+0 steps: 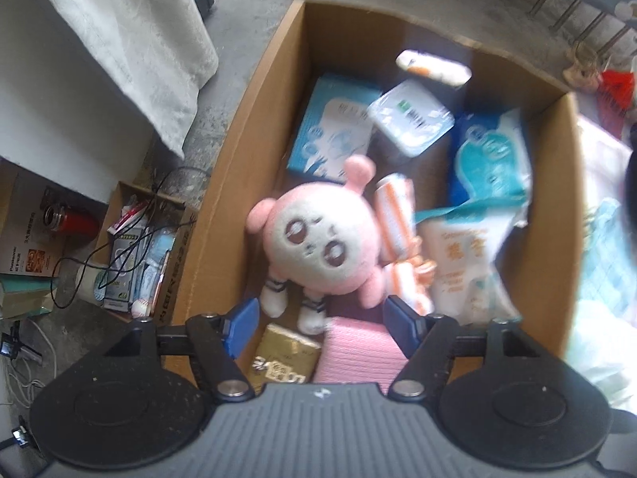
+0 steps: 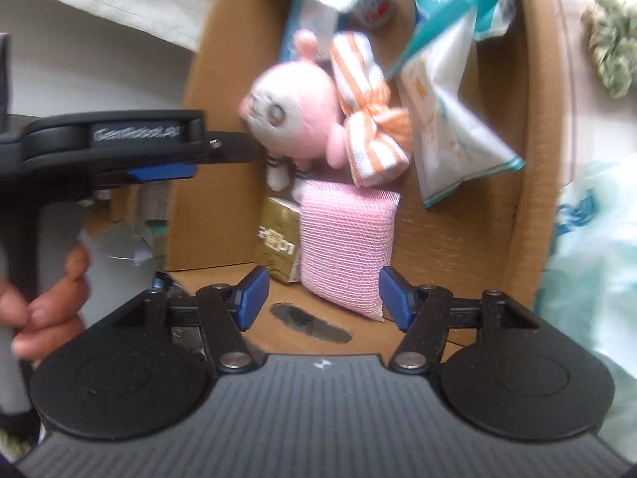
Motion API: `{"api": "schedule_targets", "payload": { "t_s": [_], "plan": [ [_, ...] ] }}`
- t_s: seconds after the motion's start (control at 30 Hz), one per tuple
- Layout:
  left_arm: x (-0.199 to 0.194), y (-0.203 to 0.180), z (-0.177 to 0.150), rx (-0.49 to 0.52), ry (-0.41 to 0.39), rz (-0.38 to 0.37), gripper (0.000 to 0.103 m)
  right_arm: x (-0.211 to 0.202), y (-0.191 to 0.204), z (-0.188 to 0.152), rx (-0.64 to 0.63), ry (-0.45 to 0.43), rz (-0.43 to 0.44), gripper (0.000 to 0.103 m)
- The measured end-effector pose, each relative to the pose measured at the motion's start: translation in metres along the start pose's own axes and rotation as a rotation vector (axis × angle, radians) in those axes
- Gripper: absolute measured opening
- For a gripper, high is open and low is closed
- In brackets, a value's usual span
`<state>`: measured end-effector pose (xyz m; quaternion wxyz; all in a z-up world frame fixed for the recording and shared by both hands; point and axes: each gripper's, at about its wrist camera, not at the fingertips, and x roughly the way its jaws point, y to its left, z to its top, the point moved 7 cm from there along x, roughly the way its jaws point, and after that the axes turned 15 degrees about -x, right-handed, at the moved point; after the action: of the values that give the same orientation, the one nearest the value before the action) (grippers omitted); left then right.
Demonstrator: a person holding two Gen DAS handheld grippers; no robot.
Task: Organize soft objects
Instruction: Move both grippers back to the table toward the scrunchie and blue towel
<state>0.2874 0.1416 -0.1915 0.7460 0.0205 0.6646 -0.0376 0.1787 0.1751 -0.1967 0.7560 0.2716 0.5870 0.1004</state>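
Note:
An open cardboard box (image 1: 223, 199) holds the soft things. A pink and white plush doll (image 1: 318, 247) lies face up in it, beside a rolled orange-striped towel (image 1: 398, 215). A pink cloth pad (image 1: 358, 354) and a gold packet (image 1: 284, 358) lie at the near end. My left gripper (image 1: 322, 318) hangs open over the doll's feet, touching nothing. My right gripper (image 2: 323, 296) is open above the box's near wall, with the pink cloth pad (image 2: 342, 239) just beyond its fingertips. The right wrist view shows the left gripper (image 2: 163, 171) side-on, held by a hand (image 2: 47, 279).
Blue tissue packs (image 1: 334, 127), a clear wipes pack (image 1: 410, 115) and white bags (image 1: 466, 271) fill the box's far end. A smaller box of clutter (image 1: 135, 247) with cables stands left of it. A white cloth (image 1: 127, 40) hangs at upper left. A pale plastic bag (image 2: 589, 259) lies at the right.

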Motion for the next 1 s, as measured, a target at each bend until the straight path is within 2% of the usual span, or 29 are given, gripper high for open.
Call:
{"api": "schedule_targets", "payload": {
  "t_s": [0.07,0.23,0.37,0.43,0.57,0.67,0.83,1.0],
  "plan": [
    [-0.016,-0.012,0.003,-0.010,-0.024,-0.029,0.073,-0.036,-0.004,0.004,-0.032,-0.067,-0.006,0.074],
    [-0.060,-0.058,0.011,-0.008,-0.092,-0.136,0.081,-0.122,-0.034,0.008,-0.040,-0.241,-0.050,0.078],
    [-0.083,-0.114,0.015,0.048,-0.142,-0.189,0.082,-0.186,-0.083,0.013,-0.052,-0.366,-0.145,0.080],
    [-0.085,-0.141,0.013,0.064,-0.143,-0.205,0.082,-0.211,-0.115,0.019,-0.082,-0.393,-0.210,0.085],
    [-0.078,-0.188,0.001,0.075,-0.125,-0.219,0.082,-0.218,-0.193,0.034,-0.132,-0.356,-0.289,0.088],
    [-0.067,-0.217,-0.010,0.063,-0.119,-0.207,0.082,-0.183,-0.250,0.043,-0.180,-0.258,-0.301,0.088],
    [-0.050,-0.241,-0.026,0.015,-0.102,-0.186,0.082,-0.135,-0.284,0.048,-0.385,-0.130,-0.311,0.088],
    [-0.036,-0.250,-0.035,-0.022,-0.092,-0.160,0.082,-0.111,-0.285,0.052,-0.597,-0.051,-0.308,0.090]
  ]
}}
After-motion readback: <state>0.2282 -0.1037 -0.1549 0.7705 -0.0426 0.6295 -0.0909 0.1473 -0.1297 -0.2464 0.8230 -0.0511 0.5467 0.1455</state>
